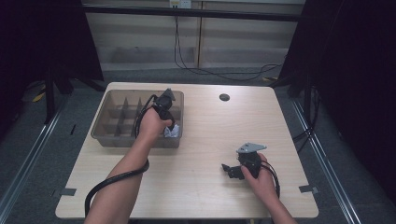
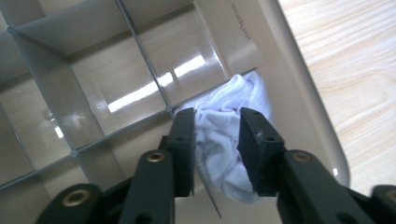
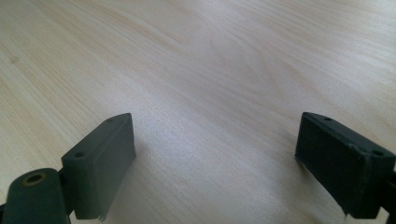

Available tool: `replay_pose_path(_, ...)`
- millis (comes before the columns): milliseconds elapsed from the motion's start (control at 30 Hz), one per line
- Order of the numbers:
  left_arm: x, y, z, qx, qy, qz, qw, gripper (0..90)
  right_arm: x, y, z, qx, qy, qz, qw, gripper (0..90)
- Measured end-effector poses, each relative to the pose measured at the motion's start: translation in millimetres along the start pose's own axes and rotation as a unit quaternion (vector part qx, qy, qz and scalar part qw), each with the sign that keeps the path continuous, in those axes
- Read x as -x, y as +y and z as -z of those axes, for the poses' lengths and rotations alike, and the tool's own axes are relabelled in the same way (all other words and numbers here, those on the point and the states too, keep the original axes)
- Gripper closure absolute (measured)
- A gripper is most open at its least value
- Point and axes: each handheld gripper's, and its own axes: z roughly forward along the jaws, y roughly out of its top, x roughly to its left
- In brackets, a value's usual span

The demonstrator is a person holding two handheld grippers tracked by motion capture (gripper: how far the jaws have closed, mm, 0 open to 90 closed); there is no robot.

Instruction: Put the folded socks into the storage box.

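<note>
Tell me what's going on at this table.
A person works with two hand-held grippers. The left gripper hangs over a corner compartment of the clear plastic divided bin, its fingers parted around the crumpled white cloth lying inside. The right gripper rests open on the light wooden table, holding nothing.

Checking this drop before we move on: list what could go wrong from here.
1. The white cloth lies bunched between the left gripper jaws; fabric may snag on a pad as the gripper lifts out of the divided bin.
2. The cloth bulges by a thin divider and could spill into the neighbouring compartment.
</note>
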Motion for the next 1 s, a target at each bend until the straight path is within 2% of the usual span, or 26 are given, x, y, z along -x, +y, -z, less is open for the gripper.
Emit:
replay_pose_path(333,-1.7,-5.3,15.3,0.025,-0.009,0.013,0.9996,45.1,-0.1,0.0,0.0,0.000,0.000,-0.001,1.0000,11.6)
replay_pose_path(433,-0.9,-5.8,21.0,0.031,-0.010,0.006,0.9994,41.5,0.0,0.0,0.0,0.000,0.000,0.000,1.0000,11.6)
replay_pose_path(500,1.1,-6.6,23.9,0.038,-0.013,0.009,0.9992,39.5,-0.1,0.0,0.1,-0.001,0.000,-0.001,1.0000,11.6)
replay_pose_path(667,6.8,-8.7,28.8,0.041,-0.020,0.001,0.9990,37.6,0.0,0.0,0.1,0.000,0.000,0.000,1.0000,11.6)
replay_pose_path(700,7.2,-8.7,29.9,0.039,-0.021,-0.005,0.9990,37.4,0.0,0.0,0.1,0.000,0.000,0.000,1.0000,11.6)
replay_pose_path(733,9.2,-8.9,30.3,0.043,-0.021,0.001,0.9989,37.1,-0.1,0.0,0.2,0.000,0.000,0.000,1.0000,11.6)
replay_pose_path(800,10.2,-8.6,32.0,0.042,-0.023,-0.008,0.9988,36.3,-0.1,-0.1,0.2,0.000,0.000,0.000,1.0000,11.6)
replay_pose_path(1000,18.3,-9.7,35.9,0.045,-0.036,-0.011,0.9983,35.1,-0.1,-0.1,0.3,0.000,0.000,0.000,1.0000,11.6)
